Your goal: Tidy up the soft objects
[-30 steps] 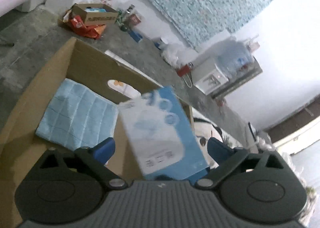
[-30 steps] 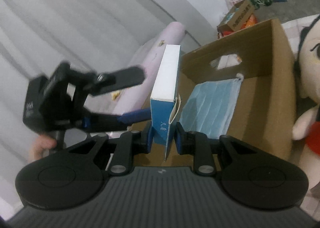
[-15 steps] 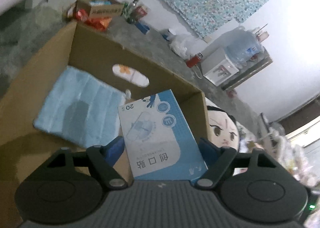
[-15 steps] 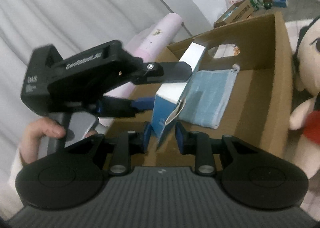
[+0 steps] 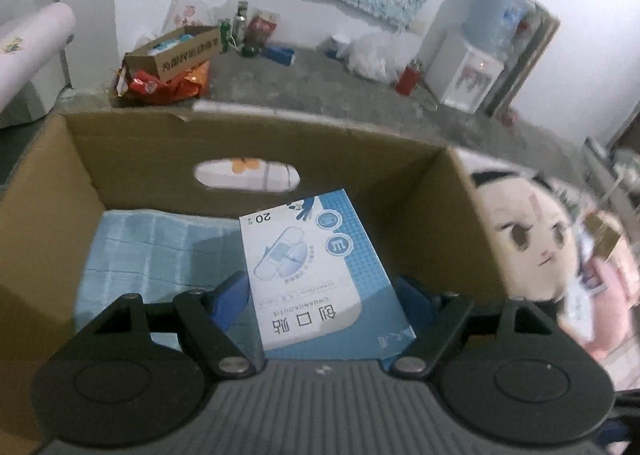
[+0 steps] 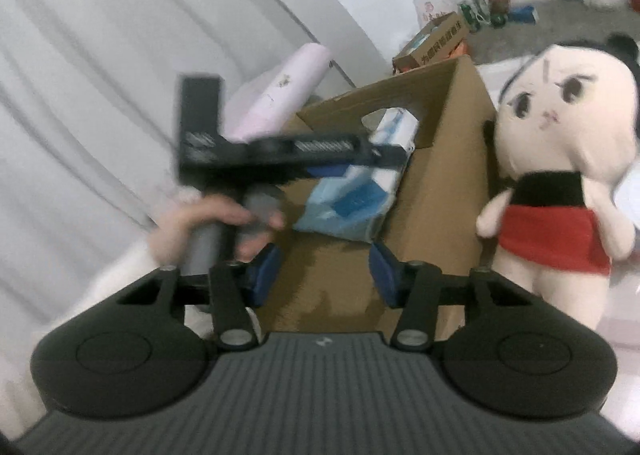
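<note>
Plaster box (image 5: 316,275) pinched btwn left hand-held gripper (image 5: 320,291) pads, over cardboard box (image 5: 120,159); right hand-held gripper (image 6: 324,269) just been opening, spread, nothing btwn.

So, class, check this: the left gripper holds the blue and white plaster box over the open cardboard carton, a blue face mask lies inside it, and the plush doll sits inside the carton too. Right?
One slip: the plush doll is not inside. The right wrist view shows it standing outside, beside the cardboard carton. The rest holds: the left gripper holds the plaster box over the carton, with the face mask inside.
</note>
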{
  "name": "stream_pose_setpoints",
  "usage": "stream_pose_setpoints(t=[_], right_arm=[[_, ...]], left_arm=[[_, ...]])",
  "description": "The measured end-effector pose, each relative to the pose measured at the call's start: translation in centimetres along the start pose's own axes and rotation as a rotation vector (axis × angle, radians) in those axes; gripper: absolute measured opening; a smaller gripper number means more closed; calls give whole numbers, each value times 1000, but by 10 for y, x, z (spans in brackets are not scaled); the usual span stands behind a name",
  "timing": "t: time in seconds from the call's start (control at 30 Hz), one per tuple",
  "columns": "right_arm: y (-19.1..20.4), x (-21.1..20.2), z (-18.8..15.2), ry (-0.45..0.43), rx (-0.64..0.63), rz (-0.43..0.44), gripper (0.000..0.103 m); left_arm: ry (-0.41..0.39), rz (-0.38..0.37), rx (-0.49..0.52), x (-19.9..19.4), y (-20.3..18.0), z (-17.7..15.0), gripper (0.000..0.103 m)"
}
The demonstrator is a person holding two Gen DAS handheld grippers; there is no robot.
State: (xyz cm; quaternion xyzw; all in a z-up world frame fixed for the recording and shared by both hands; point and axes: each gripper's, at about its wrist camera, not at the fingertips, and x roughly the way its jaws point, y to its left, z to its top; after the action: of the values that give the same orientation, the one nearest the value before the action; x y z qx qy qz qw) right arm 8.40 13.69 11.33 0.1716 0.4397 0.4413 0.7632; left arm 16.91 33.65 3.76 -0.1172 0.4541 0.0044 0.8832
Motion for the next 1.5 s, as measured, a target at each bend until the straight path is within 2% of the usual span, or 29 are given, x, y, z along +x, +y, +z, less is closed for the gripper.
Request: stream_pose_setpoints(t=[0.07, 0.13, 0.17, 0.27, 0.33, 0.4, 0.47, 0.5, 0.53, 0.63, 0.8, 0.9, 1.0, 1.03, 1.07, 1.1, 1.2, 1.27, 1.33, 1.37, 1.43, 1.5], right_arm=[[-4, -6, 2, -22, 21, -6, 50], [-2, -9, 3, -50, -33, -84, 51], [-2, -8, 4, -53, -40, -102, 51], [-11, -5, 2, -38, -13, -86, 51], [-13, -5, -1, -35, -9, -91, 51], [-17, -6, -5, -35, 7, -80, 51], [-20, -5, -6, -37, 10, -75, 51], [-21, -4, -6, -39, 12, -72, 51], [-22, 0, -5, -41, 16, -70, 51], [-21, -5, -7, -47, 19, -69, 51], [-22, -9, -7, -46, 14, -65, 51], [-21, -8, -7, -44, 17, -65, 51], [-22, -10, -8, -44, 27, -56, 51], [-23, -11, -7, -48, 28, -52, 51], [-23, -12, -7, -51, 31, -49, 51], [-23, -13, -7, -54, 35, -45, 51], [-22, -19, -8, -59, 40, -28, 51], [-21, -27, -9, -66, 34, -36, 51], [-22, -38, -11, -75, 32, -44, 51], [-23, -43, -12, -80, 32, -47, 51], [-25, -54, -12, -93, 37, -57, 51], [-27, -62, -14, -102, 40, -68, 51]], left_arm=[[21, 31, 46, 15, -7, -2, 81], [32, 68, 62, 27, -10, -5, 82], [42, 69, 60, 31, -9, -6, 82], [77, 48, 41, 33, -6, -7, 82], [49, 41, 38, 21, -4, -9, 81], [38, 23, 43, 14, 0, -10, 73], [76, 26, 40, 19, 3, -10, 56], [95, 37, 41, 23, 4, -11, 52], [107, 39, 43, 29, 4, -12, 51], [62, 28, 35, 34, 4, -13, 50], [39, 23, 94, 43, -1, -3, 48], [53, 69, 123, 41, -8, 0, 47], [51, 141, 207, 36, -17, -2, 45], [48, 166, 208, 35, -18, -2, 43], [44, 179, 200, 33, -18, 0, 35], [38, 167, 189, 30, -17, 0, 33], [8, 109, 158, 18, -17, 1, 45], [5, 90, 180, 15, -24, -1, 65], [26, 90, 221, 21, -37, -3, 77], [30, 102, 244, 24, -44, -5, 79], [40, 151, 263, 34, -52, -7, 74], [59, 155, 221, 41, -47, -6, 69]])
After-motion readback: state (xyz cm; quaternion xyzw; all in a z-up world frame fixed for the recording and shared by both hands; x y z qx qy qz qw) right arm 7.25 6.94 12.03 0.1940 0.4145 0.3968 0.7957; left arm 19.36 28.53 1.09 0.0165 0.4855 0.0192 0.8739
